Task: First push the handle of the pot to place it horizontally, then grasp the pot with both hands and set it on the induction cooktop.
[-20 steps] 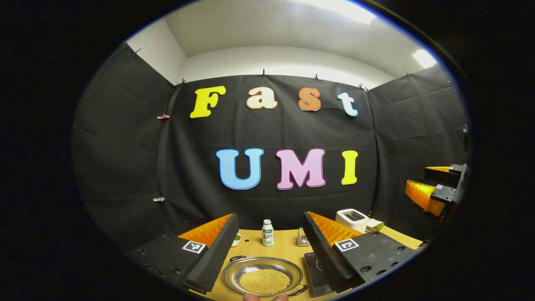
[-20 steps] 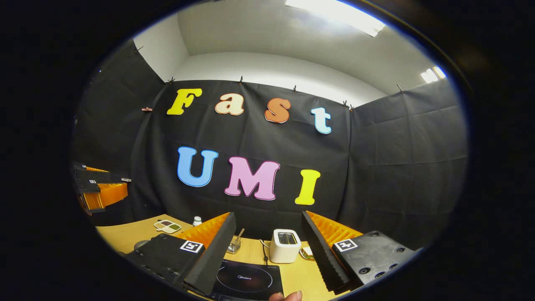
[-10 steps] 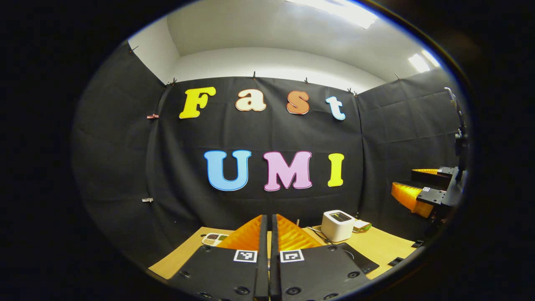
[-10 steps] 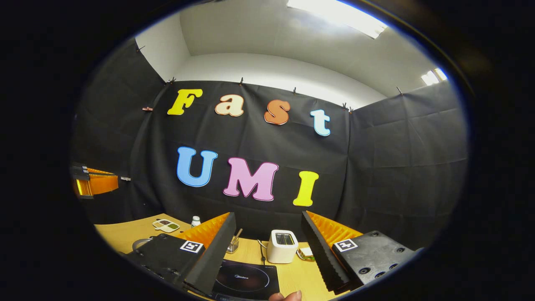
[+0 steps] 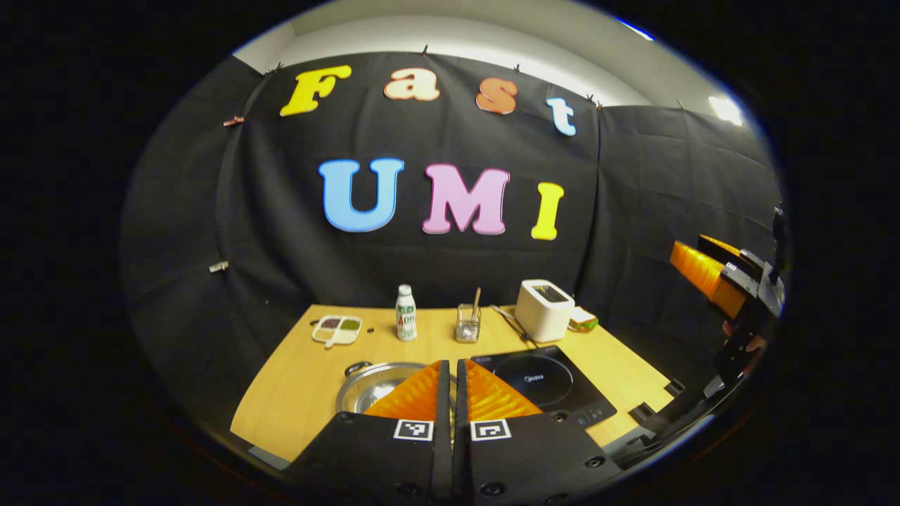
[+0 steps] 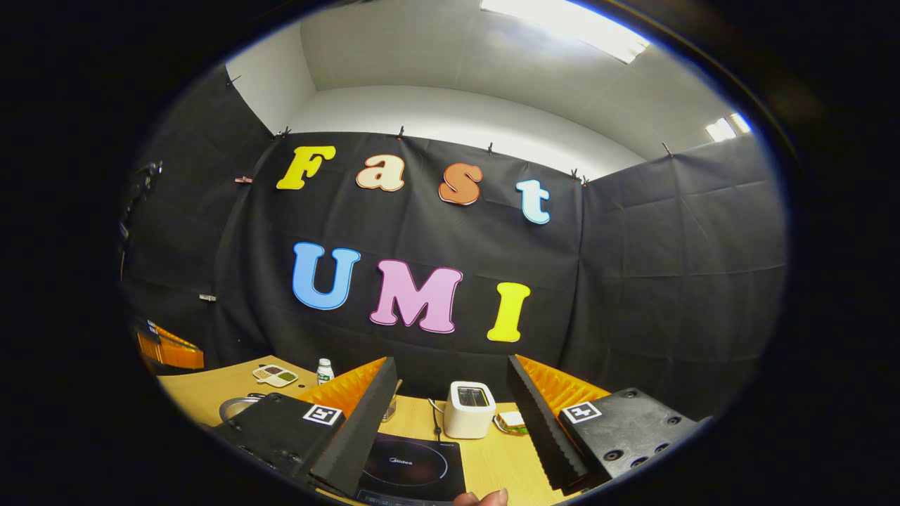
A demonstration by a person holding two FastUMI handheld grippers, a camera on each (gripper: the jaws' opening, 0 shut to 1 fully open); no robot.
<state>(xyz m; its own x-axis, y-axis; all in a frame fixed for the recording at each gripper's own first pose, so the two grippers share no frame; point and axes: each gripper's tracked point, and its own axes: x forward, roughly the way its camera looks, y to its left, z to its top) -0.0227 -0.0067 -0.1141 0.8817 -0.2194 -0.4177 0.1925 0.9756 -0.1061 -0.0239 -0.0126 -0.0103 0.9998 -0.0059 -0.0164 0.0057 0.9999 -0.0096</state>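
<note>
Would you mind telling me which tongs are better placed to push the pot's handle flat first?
Left, probably. The left tongs are shut and aimed just over the pot. The right tongs are open, facing the induction cooktop, with the pot off to their side.

The left tool [image 5: 451,372] has clamped together and lifted above the pot [image 5: 373,384].
</note>
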